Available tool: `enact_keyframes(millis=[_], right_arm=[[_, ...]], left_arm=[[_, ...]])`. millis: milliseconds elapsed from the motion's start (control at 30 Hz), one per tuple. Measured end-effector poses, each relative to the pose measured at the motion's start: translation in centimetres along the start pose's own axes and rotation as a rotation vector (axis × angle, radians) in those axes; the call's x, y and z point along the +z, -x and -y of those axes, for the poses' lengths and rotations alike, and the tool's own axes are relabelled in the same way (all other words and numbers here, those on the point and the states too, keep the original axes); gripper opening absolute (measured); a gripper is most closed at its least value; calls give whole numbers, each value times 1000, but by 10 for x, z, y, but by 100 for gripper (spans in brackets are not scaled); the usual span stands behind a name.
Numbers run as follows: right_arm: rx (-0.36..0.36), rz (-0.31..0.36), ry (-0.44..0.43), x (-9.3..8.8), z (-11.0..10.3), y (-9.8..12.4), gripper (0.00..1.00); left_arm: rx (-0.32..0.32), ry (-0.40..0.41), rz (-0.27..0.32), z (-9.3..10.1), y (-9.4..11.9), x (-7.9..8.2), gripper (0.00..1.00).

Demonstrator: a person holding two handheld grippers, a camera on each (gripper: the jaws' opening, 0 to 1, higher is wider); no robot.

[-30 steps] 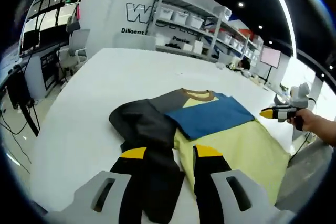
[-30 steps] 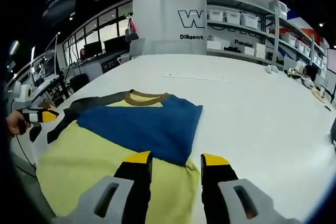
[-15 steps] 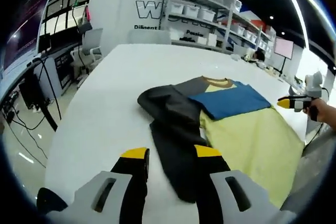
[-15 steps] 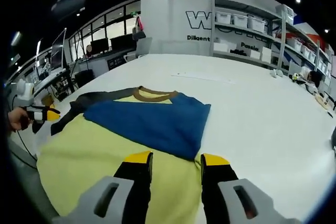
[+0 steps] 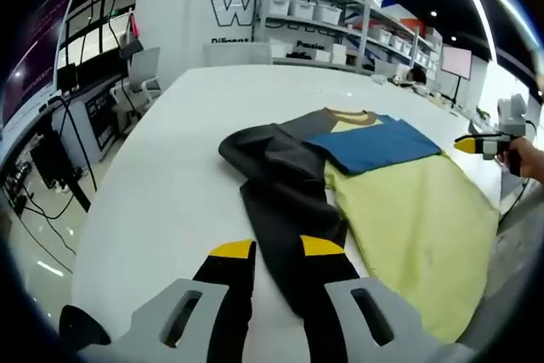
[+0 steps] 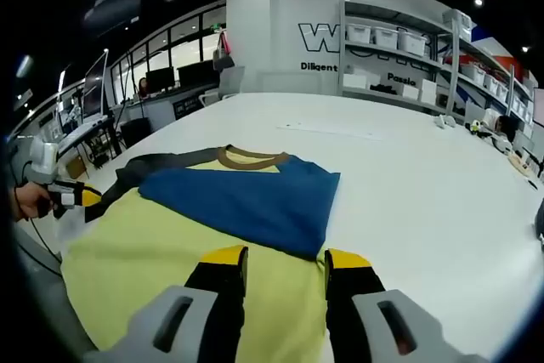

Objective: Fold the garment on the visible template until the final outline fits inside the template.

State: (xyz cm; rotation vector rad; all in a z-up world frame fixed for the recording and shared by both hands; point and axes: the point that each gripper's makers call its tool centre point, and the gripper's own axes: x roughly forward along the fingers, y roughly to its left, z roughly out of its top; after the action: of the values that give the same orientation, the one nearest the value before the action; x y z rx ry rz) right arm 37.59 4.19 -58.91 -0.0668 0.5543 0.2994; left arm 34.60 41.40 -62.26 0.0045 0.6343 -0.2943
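On the wide white table [image 6: 425, 184], the right gripper [image 6: 284, 259] hangs parted and empty over the yellow, blue and dark-sleeved shirt [image 6: 221, 210]; the left gripper [image 5: 276, 248], narrower, seems to straddle its dark sleeve [image 5: 285, 210].

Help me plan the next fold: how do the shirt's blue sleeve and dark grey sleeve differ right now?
The blue sleeve lies folded flat across the yellow body; the dark grey sleeve still extends off it onto the white table. The blue sleeve looks smooth with a straight edge; the dark grey sleeve is bunched and creased. Both join at the brown collar.
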Motion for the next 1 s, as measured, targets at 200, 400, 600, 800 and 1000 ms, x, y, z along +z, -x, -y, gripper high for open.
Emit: enact_keyframes(millis=[200, 400, 600, 800, 1000], right_arm=[[56, 11, 14, 0, -16, 2, 34], [62, 24, 39, 6, -24, 3, 34], [58, 16, 27, 5, -25, 0, 35], [57, 1, 29, 1, -21, -3, 36], [57, -5, 9, -1, -20, -5, 36]], left_arm=[[12, -7, -13, 0, -2, -6, 13], [24, -37, 12, -3, -2, -5, 7], [43, -95, 34, -6, -3, -3, 0], [102, 26, 71, -24, 7, 2, 0], [159, 67, 115, -40, 24, 7, 0]])
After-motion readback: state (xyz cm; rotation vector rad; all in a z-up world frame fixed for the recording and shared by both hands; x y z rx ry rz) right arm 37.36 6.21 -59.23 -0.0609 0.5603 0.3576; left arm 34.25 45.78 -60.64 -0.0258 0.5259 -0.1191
